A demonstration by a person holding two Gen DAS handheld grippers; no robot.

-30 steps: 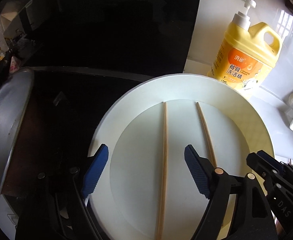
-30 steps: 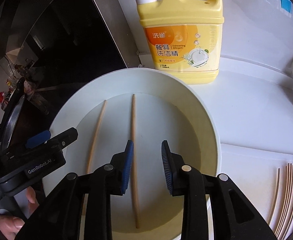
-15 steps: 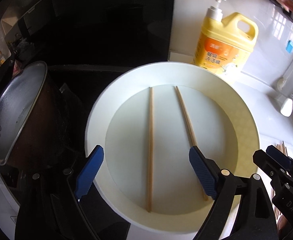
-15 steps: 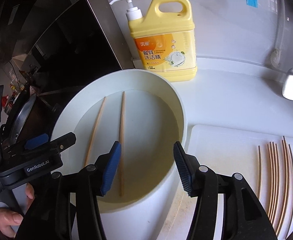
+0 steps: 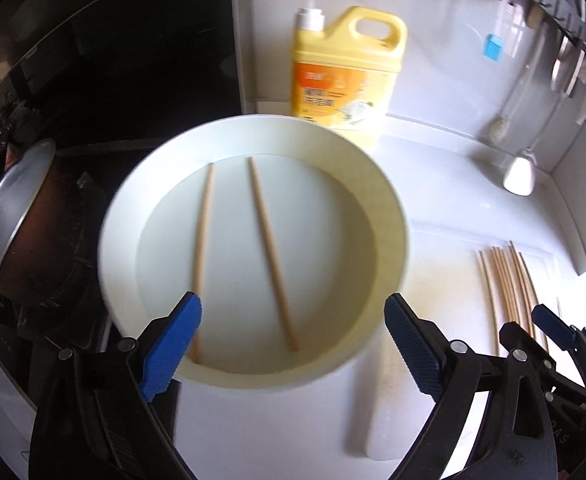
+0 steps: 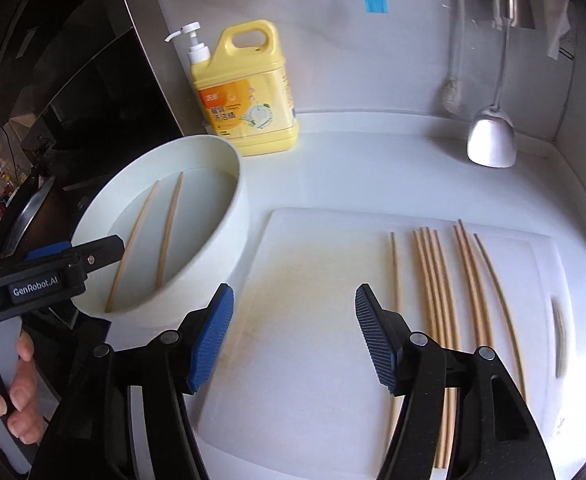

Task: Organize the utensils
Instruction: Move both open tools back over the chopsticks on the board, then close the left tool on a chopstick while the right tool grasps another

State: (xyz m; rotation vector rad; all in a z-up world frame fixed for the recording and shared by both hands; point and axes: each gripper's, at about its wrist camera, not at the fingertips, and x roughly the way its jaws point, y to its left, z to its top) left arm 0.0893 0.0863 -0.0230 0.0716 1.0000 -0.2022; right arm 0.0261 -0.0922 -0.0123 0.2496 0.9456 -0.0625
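Observation:
Two wooden chopsticks (image 5: 271, 256) lie side by side in a round white basin (image 5: 389, 208); they also show in the right wrist view (image 6: 167, 236) in the basin (image 6: 229, 216). Several more chopsticks (image 6: 437, 280) lie in a row on a white cutting board (image 6: 313, 280), also seen in the left wrist view (image 5: 505, 280). My left gripper (image 5: 289, 344) is open and empty, above the basin's near edge. My right gripper (image 6: 293, 336) is open and empty, above the board, left of the row.
A yellow dish soap bottle (image 6: 249, 96) stands behind the basin by the wall. A ladle (image 6: 491, 140) hangs at the back right. A metal pot (image 5: 17, 216) sits on the dark stove at the left. The left gripper's body (image 6: 49, 276) shows beside the basin.
Both grippers have pulled back and up from the basin. The right gripper opened wide and swung right over the cutting board. The two chopsticks stay in the basin.

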